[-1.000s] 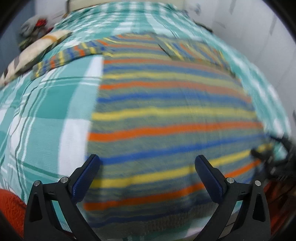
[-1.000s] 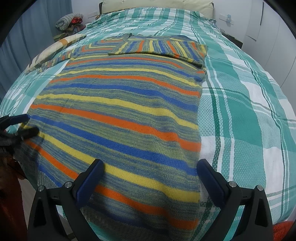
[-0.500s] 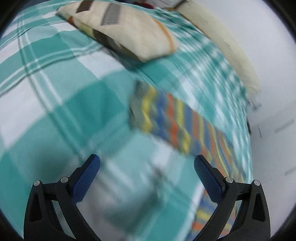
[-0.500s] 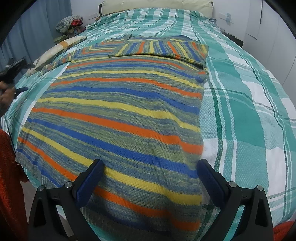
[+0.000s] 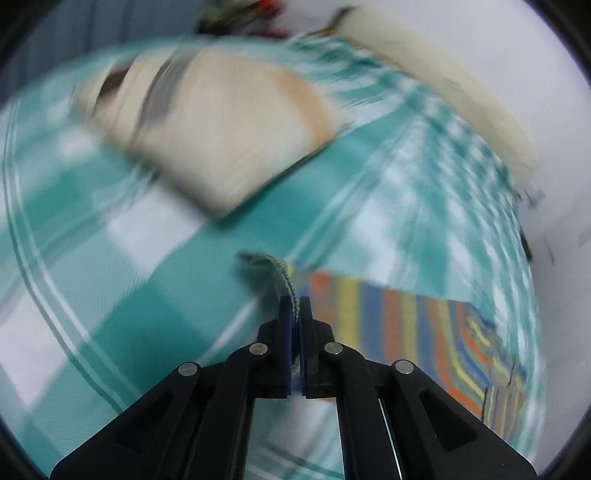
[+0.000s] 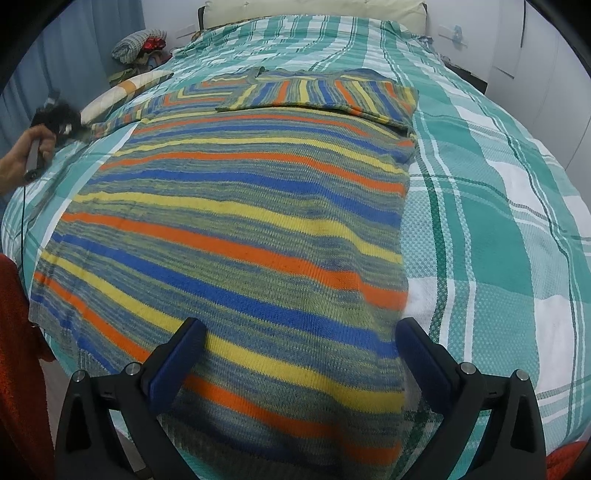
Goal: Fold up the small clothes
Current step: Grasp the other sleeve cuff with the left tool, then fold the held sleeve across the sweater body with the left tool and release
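A striped knit sweater [image 6: 236, 229] in blue, orange, yellow and green lies flat on the bed, its right sleeve [image 6: 317, 92] folded across the chest. Its left sleeve [image 5: 399, 317] stretches out to the far left. My left gripper [image 5: 294, 306] is shut on the grey cuff [image 5: 284, 277] of that sleeve; it also shows in the right wrist view [image 6: 55, 118], held by a hand. My right gripper [image 6: 299, 332] is open and empty, hovering over the sweater's hem near the bed's front edge.
The bed has a teal and white checked cover [image 6: 498, 206]. A cream patterned pillow [image 5: 221, 122] lies beyond the sleeve cuff. A cream headboard cushion [image 6: 314, 7] is at the far end. Bundled clothes [image 6: 138, 42] sit at the far left. White cupboards [image 6: 546, 55] stand at the right.
My left gripper moved from the hem up to the left sleeve's end and shut on its cuff. My right gripper stayed open over the hem.
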Demonstrator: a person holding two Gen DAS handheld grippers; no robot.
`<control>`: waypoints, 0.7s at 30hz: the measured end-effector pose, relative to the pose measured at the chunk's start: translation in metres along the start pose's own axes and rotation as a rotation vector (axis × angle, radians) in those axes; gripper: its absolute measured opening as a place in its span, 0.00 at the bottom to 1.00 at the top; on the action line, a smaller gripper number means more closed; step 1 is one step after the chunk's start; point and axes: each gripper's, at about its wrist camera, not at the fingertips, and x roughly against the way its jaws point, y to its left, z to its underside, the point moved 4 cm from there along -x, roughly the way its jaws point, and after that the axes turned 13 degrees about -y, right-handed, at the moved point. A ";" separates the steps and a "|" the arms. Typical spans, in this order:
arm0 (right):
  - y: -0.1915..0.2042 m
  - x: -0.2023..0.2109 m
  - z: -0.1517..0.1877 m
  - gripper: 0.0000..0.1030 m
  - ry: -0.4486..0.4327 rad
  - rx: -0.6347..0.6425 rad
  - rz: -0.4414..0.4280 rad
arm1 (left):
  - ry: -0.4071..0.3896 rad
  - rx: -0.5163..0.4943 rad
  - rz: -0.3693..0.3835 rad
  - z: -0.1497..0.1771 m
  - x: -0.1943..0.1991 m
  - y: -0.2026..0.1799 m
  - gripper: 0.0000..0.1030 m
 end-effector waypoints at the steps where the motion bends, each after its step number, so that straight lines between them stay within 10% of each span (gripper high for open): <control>1: 0.000 0.000 0.000 0.99 0.000 -0.003 -0.003 | -0.025 -0.062 0.022 -0.006 0.010 -0.022 0.01; 8: -0.001 0.000 -0.001 0.99 0.005 -0.009 -0.010 | -0.155 -0.502 0.366 0.025 0.099 -0.231 0.01; 12: -0.001 0.001 0.000 0.99 0.003 -0.008 -0.014 | -0.114 -0.647 0.525 0.119 0.119 -0.318 0.04; 14: 0.000 0.001 0.001 0.99 0.004 -0.001 -0.013 | -0.013 -0.704 0.507 0.171 0.100 -0.335 0.20; 16: 0.000 0.002 0.002 0.99 0.006 0.002 -0.015 | 0.106 -0.719 0.431 0.218 0.080 -0.327 0.60; 21: -0.002 0.004 0.003 0.99 0.014 -0.005 -0.029 | 0.224 -0.635 0.460 0.248 0.094 -0.260 0.59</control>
